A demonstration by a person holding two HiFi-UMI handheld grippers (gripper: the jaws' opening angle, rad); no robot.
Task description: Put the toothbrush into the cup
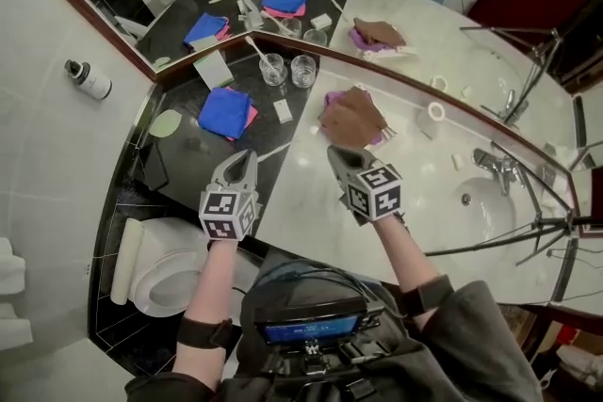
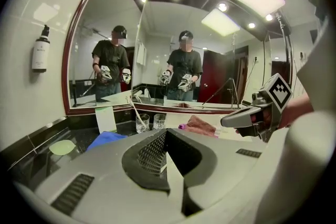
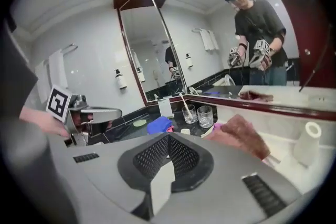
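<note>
While toothbrush (image 1: 256, 50) stands in far left cup (image 1: 273, 69), L gripper (image 1: 242, 163) & R gripper (image 1: 340, 157) hover near side.
Both w/ jaws pressed together, nothing held.

I can read no words or numbers anywhere. My left gripper (image 1: 247, 156) and right gripper (image 1: 336, 153) bear only black-and-white square patterns, no letters. The white pump bottle (image 1: 88, 80) has a label, and the screen (image 1: 311, 329) at my chest glows blue, but both are too small to read.
</note>
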